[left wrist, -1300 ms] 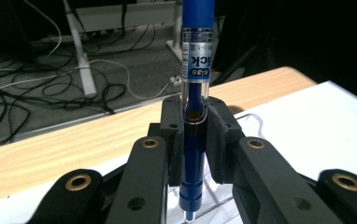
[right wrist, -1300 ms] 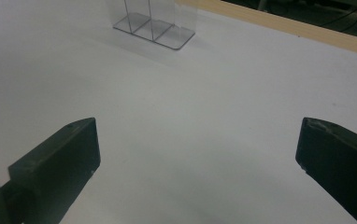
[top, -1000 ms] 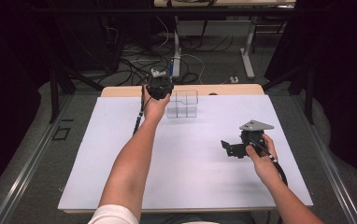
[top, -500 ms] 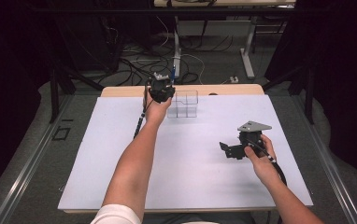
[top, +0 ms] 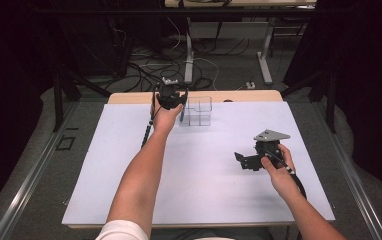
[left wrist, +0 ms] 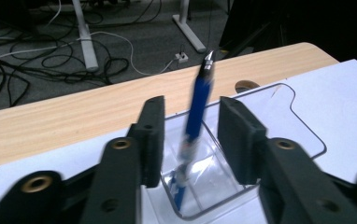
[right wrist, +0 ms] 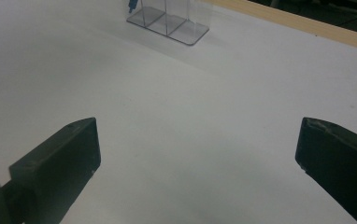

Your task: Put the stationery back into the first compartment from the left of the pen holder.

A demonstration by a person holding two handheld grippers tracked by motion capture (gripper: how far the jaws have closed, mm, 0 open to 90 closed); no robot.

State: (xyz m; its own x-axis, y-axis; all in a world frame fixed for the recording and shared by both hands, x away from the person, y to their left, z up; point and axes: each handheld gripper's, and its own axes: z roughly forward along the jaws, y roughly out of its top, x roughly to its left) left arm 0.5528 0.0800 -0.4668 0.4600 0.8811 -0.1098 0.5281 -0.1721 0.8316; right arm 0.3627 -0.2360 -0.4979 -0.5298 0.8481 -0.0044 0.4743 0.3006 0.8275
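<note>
Blue pen (left wrist: 196, 116) stands free between parted jaws.

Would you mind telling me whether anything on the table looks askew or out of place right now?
Only the blue pen stands out: it leans tilted in a compartment of the clear organizer rather than upright. The left gripper, jaws just opened, straddles it without touching. Nothing looks spilled or damaged.

My left gripper (left wrist: 190, 140) jaws just opening, pads clear of blue pen (left wrist: 196, 112). Pen stands tilted toward 1 o'clock in clear organizer (left wrist: 279, 121), tip up.
</note>
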